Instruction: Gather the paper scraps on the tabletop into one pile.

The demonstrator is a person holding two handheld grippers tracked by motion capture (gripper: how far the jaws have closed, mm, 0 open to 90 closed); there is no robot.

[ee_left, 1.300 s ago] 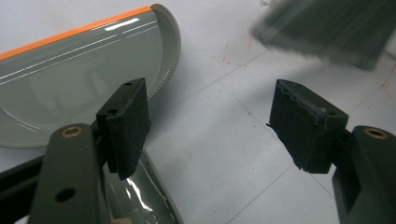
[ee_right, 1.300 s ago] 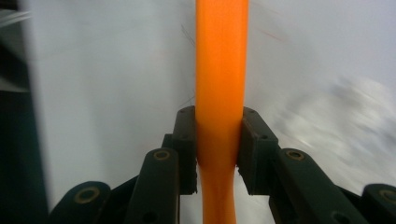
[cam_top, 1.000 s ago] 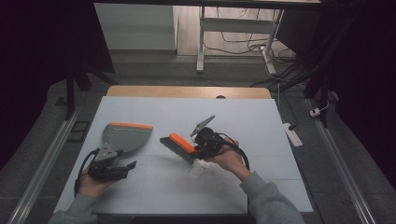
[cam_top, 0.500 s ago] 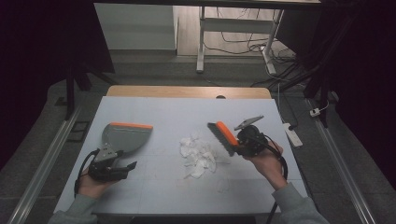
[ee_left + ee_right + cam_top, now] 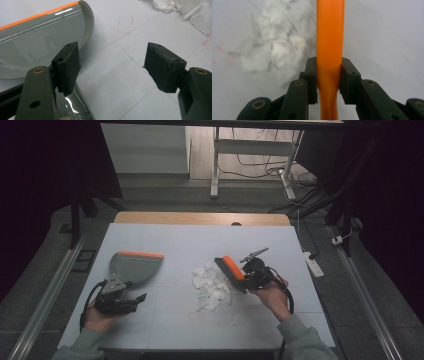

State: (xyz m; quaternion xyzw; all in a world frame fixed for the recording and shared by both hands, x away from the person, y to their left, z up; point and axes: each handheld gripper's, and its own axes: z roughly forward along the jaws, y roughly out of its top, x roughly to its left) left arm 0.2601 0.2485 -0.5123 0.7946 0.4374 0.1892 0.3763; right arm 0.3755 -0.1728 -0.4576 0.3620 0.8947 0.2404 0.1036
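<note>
the right claw [image 5: 243, 276] is clamped tight on the orange handle of the brush [image 5: 329, 37], whose bristle edge sits just at the right side of the paper scraps [image 5: 212, 285] in the middle of the worktop [image 5: 180, 240]. the left claw [image 5: 111, 67] stands apart, with nothing pressed between its pads; the grey dustpan [image 5: 132, 266] lies on the worktop right beside it, its handle seemingly under the left jaw, though the angle makes that hard to be sure of. to sweep well, i'd keep the bristles flat and low, drag the heap leftwards in one slow stroke, and first get the dustpan gripped and its orange lip pressed down facing the pile. one stray scrap [image 5: 239, 319] lies near the front edge and wants collecting too.
</note>
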